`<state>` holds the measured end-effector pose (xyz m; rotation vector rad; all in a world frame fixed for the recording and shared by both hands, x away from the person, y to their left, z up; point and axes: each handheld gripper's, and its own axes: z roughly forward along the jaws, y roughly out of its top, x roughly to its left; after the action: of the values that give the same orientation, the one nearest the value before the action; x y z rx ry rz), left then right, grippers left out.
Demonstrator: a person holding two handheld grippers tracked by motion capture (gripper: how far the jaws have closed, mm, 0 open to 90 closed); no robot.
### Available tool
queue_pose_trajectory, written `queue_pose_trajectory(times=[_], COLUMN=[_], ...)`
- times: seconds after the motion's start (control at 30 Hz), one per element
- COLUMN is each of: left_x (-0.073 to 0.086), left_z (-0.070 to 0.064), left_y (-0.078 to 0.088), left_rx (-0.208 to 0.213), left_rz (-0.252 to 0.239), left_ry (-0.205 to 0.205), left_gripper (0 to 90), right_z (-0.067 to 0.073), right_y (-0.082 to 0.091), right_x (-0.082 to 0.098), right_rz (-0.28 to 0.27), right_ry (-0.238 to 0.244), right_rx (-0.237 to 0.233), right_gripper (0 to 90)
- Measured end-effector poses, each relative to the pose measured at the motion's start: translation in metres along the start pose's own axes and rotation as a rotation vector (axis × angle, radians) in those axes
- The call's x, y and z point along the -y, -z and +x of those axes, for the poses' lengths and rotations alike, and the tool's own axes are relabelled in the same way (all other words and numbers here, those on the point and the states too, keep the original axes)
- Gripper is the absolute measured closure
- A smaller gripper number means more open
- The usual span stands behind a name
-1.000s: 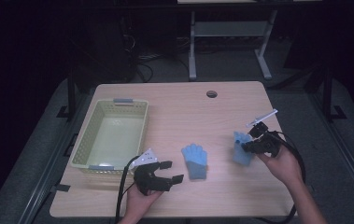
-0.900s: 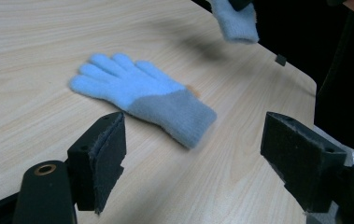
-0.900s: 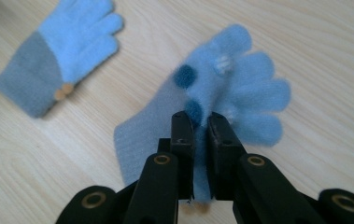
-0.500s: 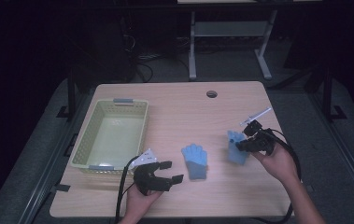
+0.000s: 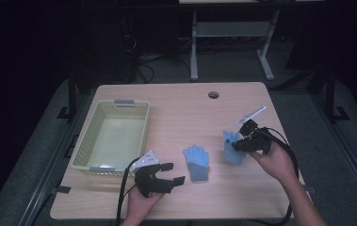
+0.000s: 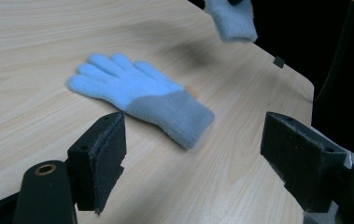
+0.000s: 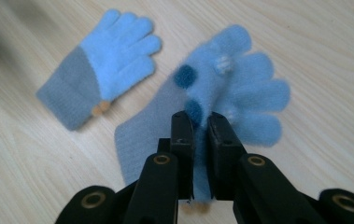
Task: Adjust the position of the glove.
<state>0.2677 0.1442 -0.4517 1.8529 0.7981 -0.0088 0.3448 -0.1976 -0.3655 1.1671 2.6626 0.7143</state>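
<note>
- Wooden table stands in a dark room, with the person's hands at its 6 o'clock edge.
- Right gripper is pinched tight on a blue glove, holding it just above the table.
- Left gripper rests with its jaws wide apart, nothing between them.
- A second glove lies flat between both grippers.
- A green basket sits at 10 o'clock from the left gripper.
</note>
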Motion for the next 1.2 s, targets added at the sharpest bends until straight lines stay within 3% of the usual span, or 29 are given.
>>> queue_pose_trajectory(times=[1.2], left_x=[-0.003], left_z=[0.001], left_y=[0.005], left_rx=[-0.008], left_rz=[-0.008], left_ry=[-0.011], left_gripper=[22.1], right_z=[0.031], right_y=[-0.012], right_x=[-0.04], right_rz=[-0.005], right_ry=[0.097], right_rx=[-0.081], right_gripper=[81.9])
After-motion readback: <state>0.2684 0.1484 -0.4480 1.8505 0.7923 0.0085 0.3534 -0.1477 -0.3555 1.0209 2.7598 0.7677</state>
